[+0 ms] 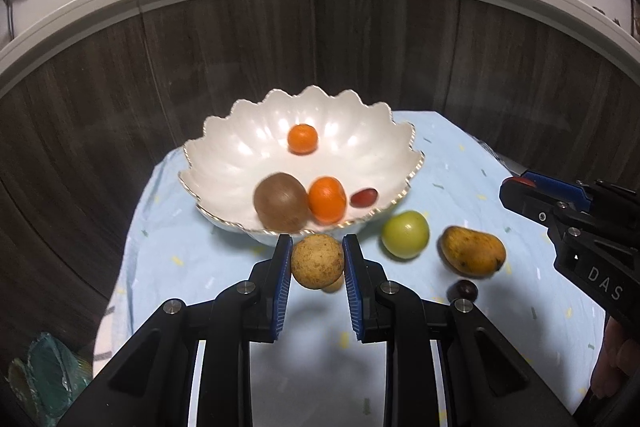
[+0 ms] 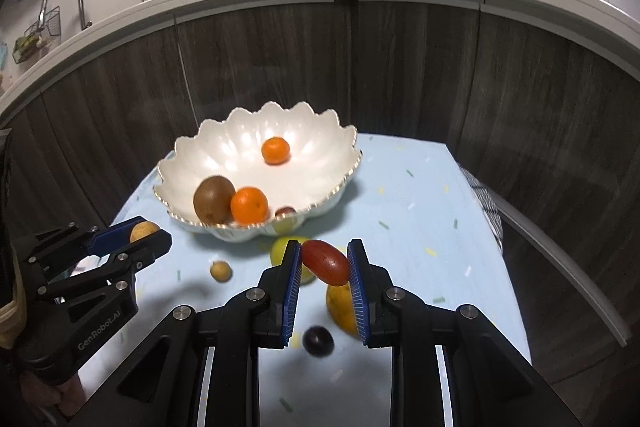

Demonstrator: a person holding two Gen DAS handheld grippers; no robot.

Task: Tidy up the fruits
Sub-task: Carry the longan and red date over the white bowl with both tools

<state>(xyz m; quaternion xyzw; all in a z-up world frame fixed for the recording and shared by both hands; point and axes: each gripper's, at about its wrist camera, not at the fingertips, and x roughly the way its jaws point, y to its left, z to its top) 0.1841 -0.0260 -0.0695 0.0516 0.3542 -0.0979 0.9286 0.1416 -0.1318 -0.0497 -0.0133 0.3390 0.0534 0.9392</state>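
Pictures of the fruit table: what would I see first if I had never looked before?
First, the big white scalloped bowl in the middle of the blue tablecloth, holding two oranges, a brown kiwi and a small red fruit. Close up, the left gripper pinches a tan speckled round fruit, and the right gripper pinches a red oblong fruit.

The scalloped bowl (image 1: 224, 163) looks like glossy white ceramic with a thin metallic rim, resting on a matt pale-blue cloth (image 1: 460, 163). Behind it, the cabinet fronts (image 2: 400, 75) show dull dark wood grain. The round tan fruit (image 1: 317, 261) has a rough, speckled skin, and the red oval fruit (image 2: 325, 263) is smooth and shiny.
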